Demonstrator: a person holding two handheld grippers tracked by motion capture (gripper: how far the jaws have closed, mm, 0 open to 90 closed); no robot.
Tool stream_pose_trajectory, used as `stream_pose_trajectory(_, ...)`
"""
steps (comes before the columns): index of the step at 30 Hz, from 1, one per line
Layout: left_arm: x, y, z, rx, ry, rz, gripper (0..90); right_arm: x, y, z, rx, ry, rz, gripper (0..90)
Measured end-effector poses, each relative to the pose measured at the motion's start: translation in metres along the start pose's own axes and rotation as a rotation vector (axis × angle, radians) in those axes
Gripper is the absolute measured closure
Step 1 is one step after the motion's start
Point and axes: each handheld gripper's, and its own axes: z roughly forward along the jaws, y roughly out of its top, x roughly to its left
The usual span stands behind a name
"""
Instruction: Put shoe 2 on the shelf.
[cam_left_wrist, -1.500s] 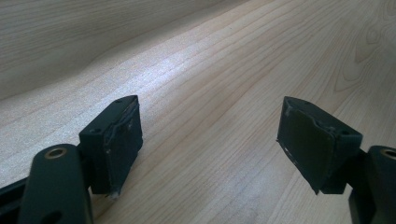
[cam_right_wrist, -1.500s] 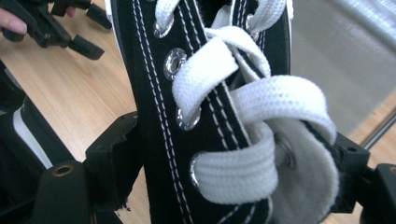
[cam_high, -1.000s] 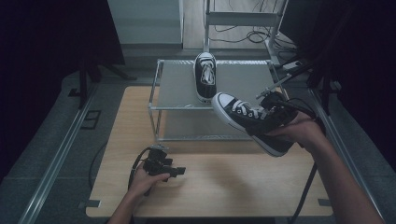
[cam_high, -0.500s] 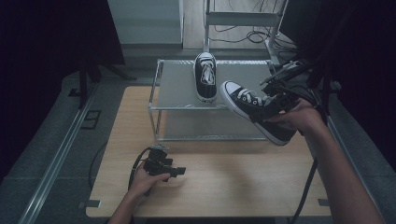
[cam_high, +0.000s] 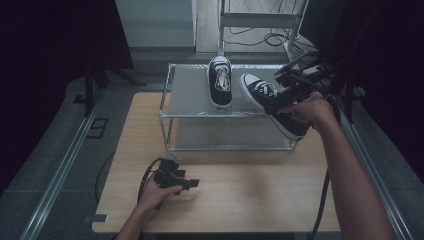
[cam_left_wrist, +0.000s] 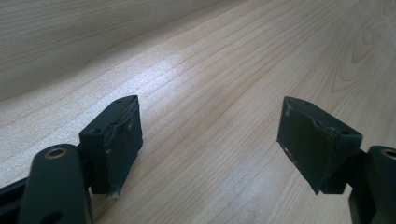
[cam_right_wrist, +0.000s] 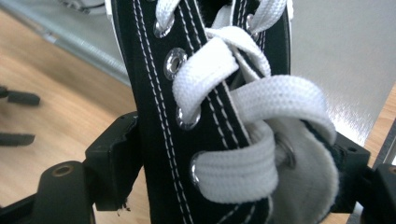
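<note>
A black high-top sneaker with white laces (cam_high: 220, 85) stands on the top shelf of a metal rack (cam_high: 169, 116), toe toward me. My right gripper (cam_high: 283, 104) is shut on a second matching sneaker (cam_high: 259, 91), held tilted at the rack's right end with its toe over the shelf beside the first one. In the right gripper view the jaws clamp this sneaker's laced upper (cam_right_wrist: 219, 112) from both sides. My left gripper (cam_high: 186, 183) rests low on the wooden table (cam_high: 250, 200) in front of the rack. Its jaws stand open over bare wood (cam_left_wrist: 208, 140).
The rack has a lower shelf (cam_high: 230, 134) under the top one and stands at the far half of the table. Cables (cam_high: 270, 35) and a stand lie behind it. A floor rail (cam_high: 60, 175) runs along the table's left side.
My right gripper has carried the sneaker up and away from me, from the rack's front right corner to over the top shelf's right end. The left gripper has stayed put.
</note>
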Motion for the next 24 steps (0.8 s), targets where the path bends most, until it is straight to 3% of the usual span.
stream_pose_trajectory(14, 0.001, 0.000, -0.003, -0.013, -0.016, -0.007, 22.6, -0.007, 0.039, 0.012, 0.022, -0.083, 0.147, 21.5)
stream_pose_trajectory(24, 0.002, 0.000, -0.009, -0.036, -0.031, -0.011, 22.7, -0.003, 0.065, 0.029, 0.050, -0.130, 0.241, 21.5)
